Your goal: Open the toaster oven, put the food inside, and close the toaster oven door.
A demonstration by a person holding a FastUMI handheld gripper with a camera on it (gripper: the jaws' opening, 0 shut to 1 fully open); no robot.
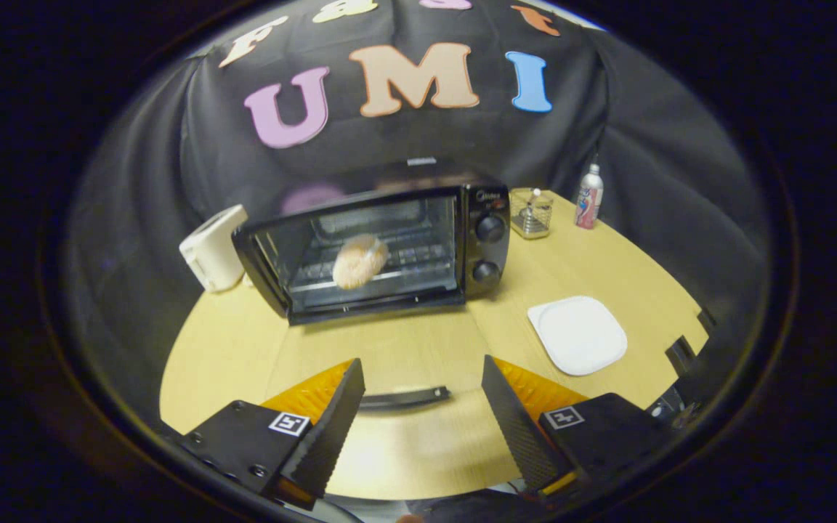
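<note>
While the door (382, 287) looks dropped open toward me, its glass seeming to lie flat over the desk (418, 450) with the handle (404, 398) between my fingers, I hold the gripper (418, 414) empty, fingers spread wide and touching nothing. The oven (382, 250) sits at 12 o'clock, beyond the fingers, and the food (360, 261), a round pale bun, rests on the rack inside, so I judge the step in hand is closing the door. To do it well I would come in low, get a finger under the handle's front edge and lift in an arc about the hinge at the oven's base, pushing up and away, not straight ahead, or the whole oven may slide back. The handle's long axis runs 9 to 3 o'clock, crosswise to my fingers; the oven's long side runs the same way, slightly skewed, its mouth facing me and its knobs (490, 228) at the right end. A white plate (578, 334) lies at 2 o'clock, well clear of the swing.
</note>
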